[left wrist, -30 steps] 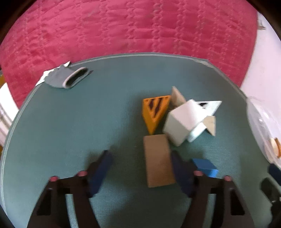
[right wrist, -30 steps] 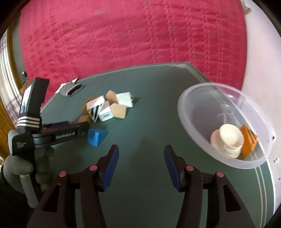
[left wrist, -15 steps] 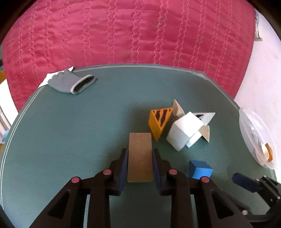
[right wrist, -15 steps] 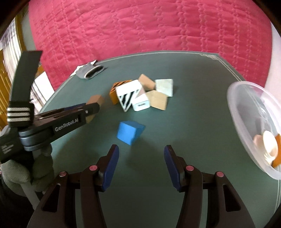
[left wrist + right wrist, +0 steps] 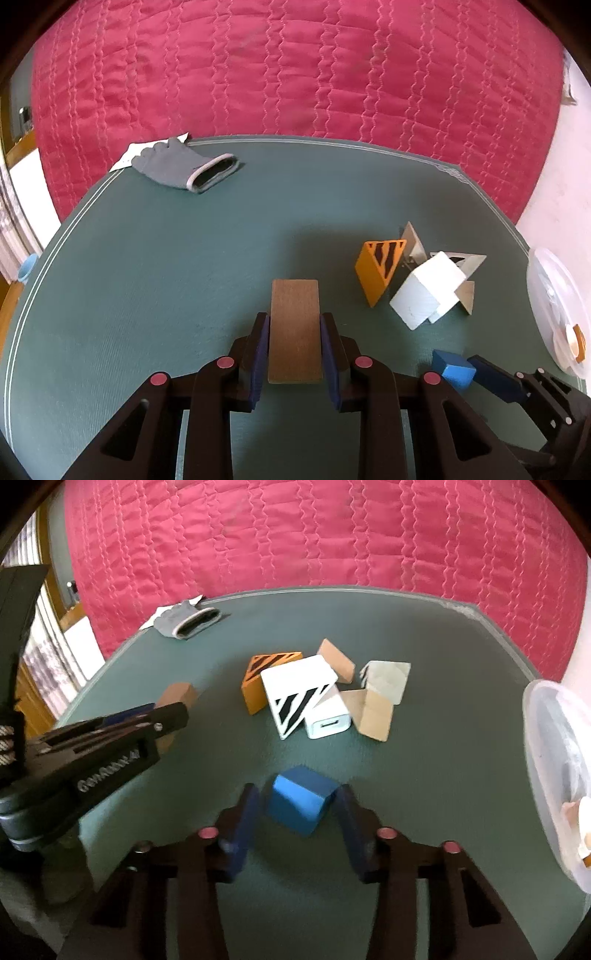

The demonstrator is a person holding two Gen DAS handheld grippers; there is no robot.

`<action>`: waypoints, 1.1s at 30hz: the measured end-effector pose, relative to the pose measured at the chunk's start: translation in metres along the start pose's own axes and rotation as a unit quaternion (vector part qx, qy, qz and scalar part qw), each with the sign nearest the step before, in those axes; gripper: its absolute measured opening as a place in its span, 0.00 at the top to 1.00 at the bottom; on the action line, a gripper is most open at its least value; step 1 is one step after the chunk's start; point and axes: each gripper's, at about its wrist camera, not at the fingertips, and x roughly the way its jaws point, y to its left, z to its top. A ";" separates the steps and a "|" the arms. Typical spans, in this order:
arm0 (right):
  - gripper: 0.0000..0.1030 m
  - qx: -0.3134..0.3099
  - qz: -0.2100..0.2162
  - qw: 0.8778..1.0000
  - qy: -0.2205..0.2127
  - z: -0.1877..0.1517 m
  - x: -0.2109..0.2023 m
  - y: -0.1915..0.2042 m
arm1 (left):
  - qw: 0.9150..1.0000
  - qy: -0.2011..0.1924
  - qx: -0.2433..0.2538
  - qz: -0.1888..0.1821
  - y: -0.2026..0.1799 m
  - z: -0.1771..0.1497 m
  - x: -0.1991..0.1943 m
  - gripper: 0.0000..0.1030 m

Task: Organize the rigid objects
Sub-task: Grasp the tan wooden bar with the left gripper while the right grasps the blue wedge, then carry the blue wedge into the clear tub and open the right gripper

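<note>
The left gripper point(image 5: 294, 343) is clamped on a flat brown wooden block point(image 5: 294, 328), both pads against its long sides. The right gripper point(image 5: 297, 812) has just been closing around a blue cube point(image 5: 300, 804); its right pad meets the cube's corner, the left stands slightly off. Both work over a dark green mat point(image 5: 147, 266). Farther out sits a huddle of blocks: an orange striped wedge point(image 5: 258, 683), a white striped block point(image 5: 295, 694), a white charger point(image 5: 328, 720). At right, a clear plastic bowl point(image 5: 543, 746) holds pale and orange pieces. A grey glove point(image 5: 184, 168) lies at the far edge, before a red quilted cover point(image 5: 295, 74).
</note>
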 end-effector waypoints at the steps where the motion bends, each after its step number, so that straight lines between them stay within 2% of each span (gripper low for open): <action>1: 0.62 -0.003 -0.003 1.000 -0.002 0.000 0.000 0.001 | 1.000 0.000 -0.001 0.000 0.000 0.000 0.000 0.72; 9: 0.63 0.013 0.001 1.000 -0.008 -0.005 -0.007 -0.008 | 1.000 0.001 0.001 -0.004 -0.001 -0.001 0.000 0.72; 15: 0.63 0.047 -0.004 0.998 -0.030 -0.005 -0.027 -0.029 | 1.000 0.001 0.005 -0.008 -0.005 -0.004 -0.001 0.72; 23: 0.63 0.082 -0.025 0.995 -0.060 -0.004 -0.052 -0.050 | 1.000 0.003 0.013 -0.010 -0.012 -0.006 -0.002 0.72; 33: 0.63 0.124 -0.073 0.985 -0.093 -0.005 -0.076 -0.089 | 1.000 0.002 0.026 -0.015 -0.023 -0.010 -0.007 0.72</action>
